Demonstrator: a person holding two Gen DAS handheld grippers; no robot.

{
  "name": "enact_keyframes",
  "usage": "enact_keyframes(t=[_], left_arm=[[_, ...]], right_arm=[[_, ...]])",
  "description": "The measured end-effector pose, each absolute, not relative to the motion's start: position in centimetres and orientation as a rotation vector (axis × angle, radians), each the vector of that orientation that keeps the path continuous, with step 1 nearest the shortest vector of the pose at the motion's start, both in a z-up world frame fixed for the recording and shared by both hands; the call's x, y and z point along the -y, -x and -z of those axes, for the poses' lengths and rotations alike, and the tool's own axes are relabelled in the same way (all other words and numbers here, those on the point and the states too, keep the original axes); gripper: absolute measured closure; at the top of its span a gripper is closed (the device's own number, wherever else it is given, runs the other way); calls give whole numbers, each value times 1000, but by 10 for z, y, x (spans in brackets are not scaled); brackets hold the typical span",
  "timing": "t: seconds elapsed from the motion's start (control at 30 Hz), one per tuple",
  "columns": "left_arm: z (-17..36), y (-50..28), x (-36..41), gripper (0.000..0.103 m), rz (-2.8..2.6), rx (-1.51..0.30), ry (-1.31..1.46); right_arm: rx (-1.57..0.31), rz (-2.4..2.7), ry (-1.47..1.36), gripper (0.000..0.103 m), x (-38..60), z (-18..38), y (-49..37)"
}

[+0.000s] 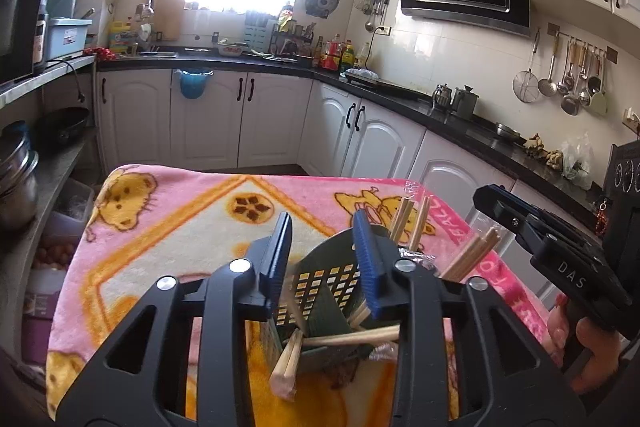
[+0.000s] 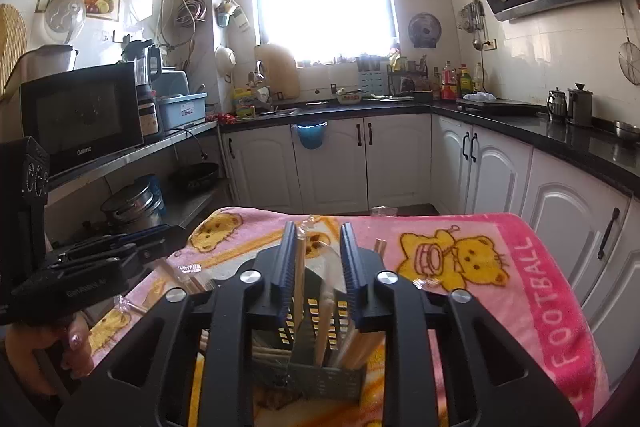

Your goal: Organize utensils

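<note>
While both grippers hang over the holder, the scene reads left to right as follows.

Left gripper [image 1: 324, 247]: jaws parted, astride the holder's rim, pads apparently clear of it.

Holder: dark green perforated plastic utensil basket [image 1: 320, 279], upright on the pink teddy-bear fleece blanket [image 1: 168, 227] that covers the table.

Chopsticks: pale wooden chopsticks [image 1: 404, 217] stand in the basket; others lie crossed at its base, some in clear plastic wrappers [image 2: 192, 269].

Right gripper [image 2: 318, 259]: jaws apart; a chopstick rests against the left pad, seemingly let go.

Handling: light, stiff, smooth sticks that roll easily; best pinched mid-shaft. The basket is light and tippy, so take it by the rim.
</note>
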State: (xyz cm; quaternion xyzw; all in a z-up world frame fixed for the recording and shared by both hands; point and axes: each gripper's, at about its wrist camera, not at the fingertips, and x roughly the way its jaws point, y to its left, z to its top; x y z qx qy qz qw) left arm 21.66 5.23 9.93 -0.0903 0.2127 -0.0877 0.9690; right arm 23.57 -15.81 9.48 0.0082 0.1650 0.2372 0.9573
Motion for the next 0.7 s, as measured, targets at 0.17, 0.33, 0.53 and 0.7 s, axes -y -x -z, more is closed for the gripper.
enact_keyframes(t=[0.17,0.33,0.53,0.7], left_arm=[[-106,-205,-56,55,175,-428,188],[-108,-193,-59,42,174,-437,198],[-108,-177,-58,26,189,-449,207],[-105,-163,-54,12,187,-451,197]], right_arm=[[-337,-481,-14,73,168,-98,-224],[-340,-489,-11,66,175,-100,-212],[-346,-497,2,58,181,-97,-193],[-350,-492,0,48,187,-94,-178]])
